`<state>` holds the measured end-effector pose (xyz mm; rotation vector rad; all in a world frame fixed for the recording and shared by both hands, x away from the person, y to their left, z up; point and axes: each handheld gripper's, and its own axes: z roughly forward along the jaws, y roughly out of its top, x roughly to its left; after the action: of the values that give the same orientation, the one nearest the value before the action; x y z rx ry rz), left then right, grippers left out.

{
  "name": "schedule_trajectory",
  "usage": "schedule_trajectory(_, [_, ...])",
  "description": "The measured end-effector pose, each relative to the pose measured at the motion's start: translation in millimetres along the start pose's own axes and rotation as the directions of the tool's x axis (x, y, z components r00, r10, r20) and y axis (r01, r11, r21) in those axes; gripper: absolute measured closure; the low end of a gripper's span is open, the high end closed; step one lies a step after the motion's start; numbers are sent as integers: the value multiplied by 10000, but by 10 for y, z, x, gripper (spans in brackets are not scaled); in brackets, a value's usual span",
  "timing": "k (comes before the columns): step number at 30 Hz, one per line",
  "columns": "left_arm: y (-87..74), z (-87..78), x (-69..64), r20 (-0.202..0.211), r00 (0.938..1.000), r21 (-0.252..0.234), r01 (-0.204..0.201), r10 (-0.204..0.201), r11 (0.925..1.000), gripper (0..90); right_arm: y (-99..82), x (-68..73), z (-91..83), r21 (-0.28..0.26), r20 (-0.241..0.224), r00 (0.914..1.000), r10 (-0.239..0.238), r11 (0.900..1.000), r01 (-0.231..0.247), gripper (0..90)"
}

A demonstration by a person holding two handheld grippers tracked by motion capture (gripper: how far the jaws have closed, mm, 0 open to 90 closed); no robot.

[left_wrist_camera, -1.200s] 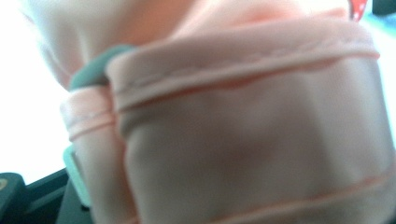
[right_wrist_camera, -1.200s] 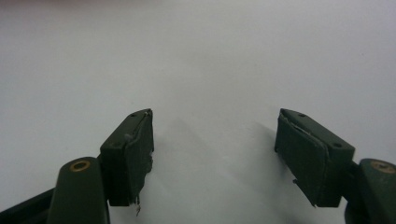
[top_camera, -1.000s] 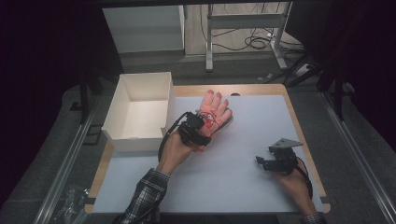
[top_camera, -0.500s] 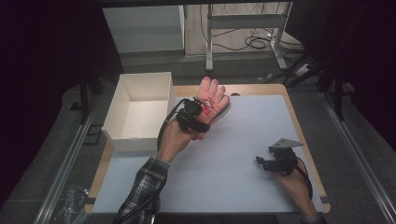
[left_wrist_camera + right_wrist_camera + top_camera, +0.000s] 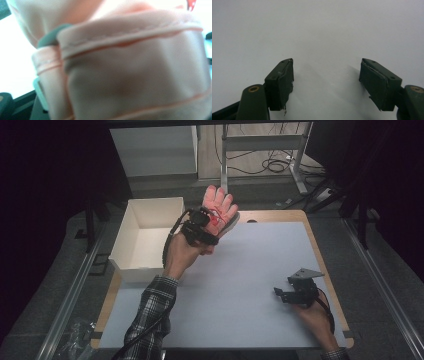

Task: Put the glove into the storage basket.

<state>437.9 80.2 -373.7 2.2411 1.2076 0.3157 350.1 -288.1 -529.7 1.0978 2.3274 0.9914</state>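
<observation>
A pink glove (image 5: 218, 206) with red markings hangs lifted over the table's far edge, and my left gripper (image 5: 206, 224) is shut on its cuff end. In the left gripper view the glove's pink hemmed fabric (image 5: 130, 65) is pressed right up to the camera and hides the jaws. My right gripper (image 5: 284, 295) rests low over the white table top (image 5: 240, 290) at the right front. Its two black jaws stand wide apart in the right gripper view, gripper (image 5: 325, 83) open with nothing between them.
An open white box (image 5: 145, 237) stands at the table's left edge, just left of the raised glove. Beyond the far edge a metal frame (image 5: 260, 150) and cables (image 5: 272, 167) lie on the floor. The table's wooden rim (image 5: 330, 270) runs along the right side.
My left gripper has carried the glove up and toward the far edge, slightly left toward the box. The right gripper has stayed put.
</observation>
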Motion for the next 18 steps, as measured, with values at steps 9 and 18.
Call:
schedule_trajectory(9, [42, -171, 257, -730, 9959, -133, 521, -529, 9986, 389, 0, 0, 0, -1, 7, 10000, -3, 10000, 3, 279])
schedule_trajectory(18, [-9, -293, 493, -1121, 9876, -329, 1071, -1102, 9937, 388, 0, 1, 0, -2, 11, 10000, -9, 10000, 9, 279])
